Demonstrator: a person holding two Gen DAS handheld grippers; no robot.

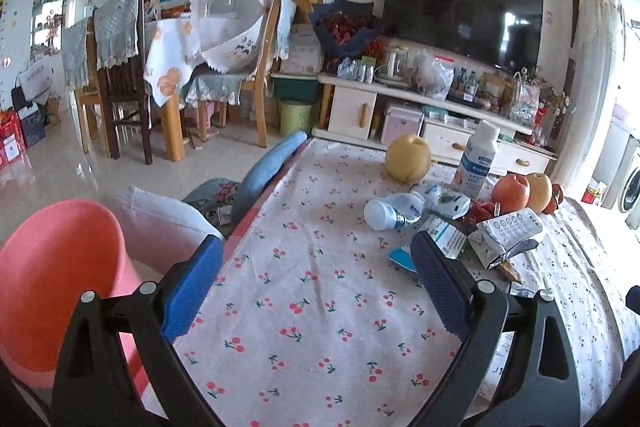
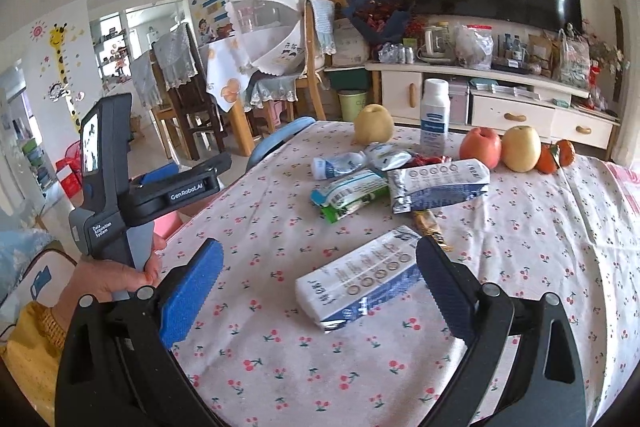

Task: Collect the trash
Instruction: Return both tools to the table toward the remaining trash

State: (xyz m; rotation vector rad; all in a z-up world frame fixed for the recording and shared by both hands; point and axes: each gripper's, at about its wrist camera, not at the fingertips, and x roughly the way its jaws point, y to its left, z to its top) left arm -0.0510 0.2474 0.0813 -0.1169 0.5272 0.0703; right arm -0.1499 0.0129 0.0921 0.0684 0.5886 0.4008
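The left hand-held gripper (image 1: 316, 287) is wide open and holds nothing; between its blue pads there is only the table (image 1: 304, 307) with its cherry-print cloth. To the left of this hand-held gripper, below the table edge, stands a pink bin (image 1: 52, 283). Ahead of it and to its right lies the trash: a crushed plastic bottle (image 1: 392, 213) and a flattened milk carton (image 1: 506, 233).

The right hand-held gripper (image 2: 320, 287) is open too, with nothing in its grip. A flat blue-and-white carton (image 2: 360, 279) lies on the table between its fingers, close to the right pad; I cannot tell if they touch. Further ahead are a green wrapper (image 2: 348, 193) and another crushed carton (image 2: 438, 185). Behind them stand a white bottle (image 2: 435, 117), a pear (image 2: 374, 125) and an apple (image 2: 480, 147).
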